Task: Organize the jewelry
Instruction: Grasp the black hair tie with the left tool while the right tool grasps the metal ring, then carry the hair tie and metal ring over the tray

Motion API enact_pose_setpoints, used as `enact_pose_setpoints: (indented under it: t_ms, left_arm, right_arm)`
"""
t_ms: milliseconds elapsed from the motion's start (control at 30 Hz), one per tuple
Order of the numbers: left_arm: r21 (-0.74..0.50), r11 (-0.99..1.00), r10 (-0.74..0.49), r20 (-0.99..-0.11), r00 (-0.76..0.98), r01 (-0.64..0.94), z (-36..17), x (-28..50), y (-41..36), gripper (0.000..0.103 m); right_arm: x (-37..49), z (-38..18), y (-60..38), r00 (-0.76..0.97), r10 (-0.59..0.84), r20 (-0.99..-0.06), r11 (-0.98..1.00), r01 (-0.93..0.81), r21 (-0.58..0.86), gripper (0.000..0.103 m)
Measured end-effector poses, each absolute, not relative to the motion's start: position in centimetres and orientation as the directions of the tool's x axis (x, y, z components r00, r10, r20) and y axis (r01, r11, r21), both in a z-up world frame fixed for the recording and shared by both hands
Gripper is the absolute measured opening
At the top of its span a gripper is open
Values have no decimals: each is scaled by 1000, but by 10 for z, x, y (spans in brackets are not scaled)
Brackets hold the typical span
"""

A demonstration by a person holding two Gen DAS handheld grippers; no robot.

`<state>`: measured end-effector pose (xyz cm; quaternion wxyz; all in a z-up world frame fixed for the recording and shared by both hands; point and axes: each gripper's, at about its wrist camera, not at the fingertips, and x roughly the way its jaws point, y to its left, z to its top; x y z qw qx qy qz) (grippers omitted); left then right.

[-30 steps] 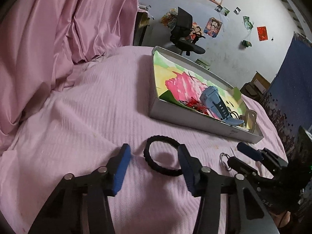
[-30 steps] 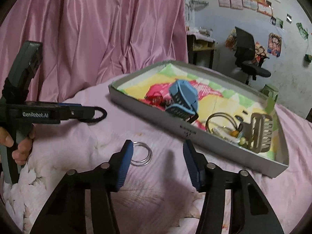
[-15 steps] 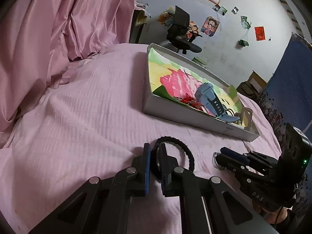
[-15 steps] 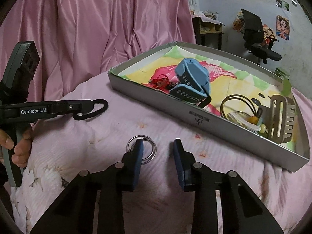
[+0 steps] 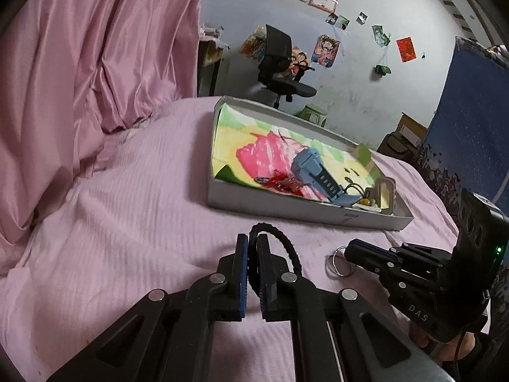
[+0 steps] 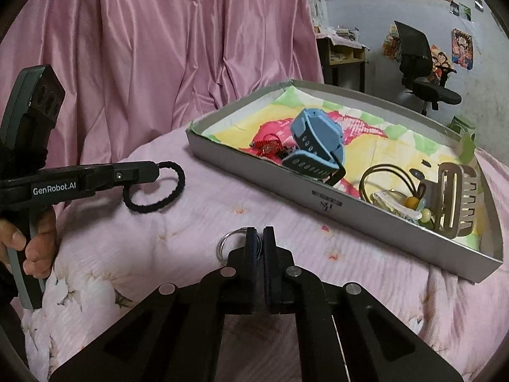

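My left gripper [image 5: 252, 242] is shut on a black braided hair tie [image 5: 288, 245] and holds it just above the pink bedspread; the tie also shows in the right wrist view [image 6: 173, 187]. My right gripper [image 6: 260, 235] is shut on silver rings [image 6: 226, 242], which also show in the left wrist view [image 5: 335, 262]. Beyond both stands a grey box [image 6: 331, 205] lined with colourful paper. It holds a blue watch [image 6: 318, 141], a red charm [image 6: 268, 146], hair ties [image 6: 381, 175] and a tan claw clip [image 6: 458, 203].
A pink curtain [image 6: 159, 47] hangs at the back left. A black office chair [image 5: 280, 63] and a poster-covered wall stand beyond the bed. A dark blue panel [image 5: 474, 121] rises at the right in the left wrist view.
Both grippers have closed: the left on the black hair tie, the right on the silver rings. The left gripper has lifted the tie slightly.
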<state>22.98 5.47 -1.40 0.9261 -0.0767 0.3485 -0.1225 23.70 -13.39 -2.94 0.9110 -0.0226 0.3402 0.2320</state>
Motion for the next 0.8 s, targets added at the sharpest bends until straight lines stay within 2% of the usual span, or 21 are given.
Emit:
enact_pose_setpoints:
  t_ms: [433, 800]
  left_arm:
    - [-207, 965, -252, -562, 788, 161, 9, 225, 35, 6]
    - [-126, 975, -222, -506, 833, 183, 28, 232, 9, 6]
  right_arm:
    - [231, -11, -150, 731, 421, -538, 899, -417, 136, 2]
    - [225, 14, -170, 795, 416, -441, 909, -382, 168, 2]
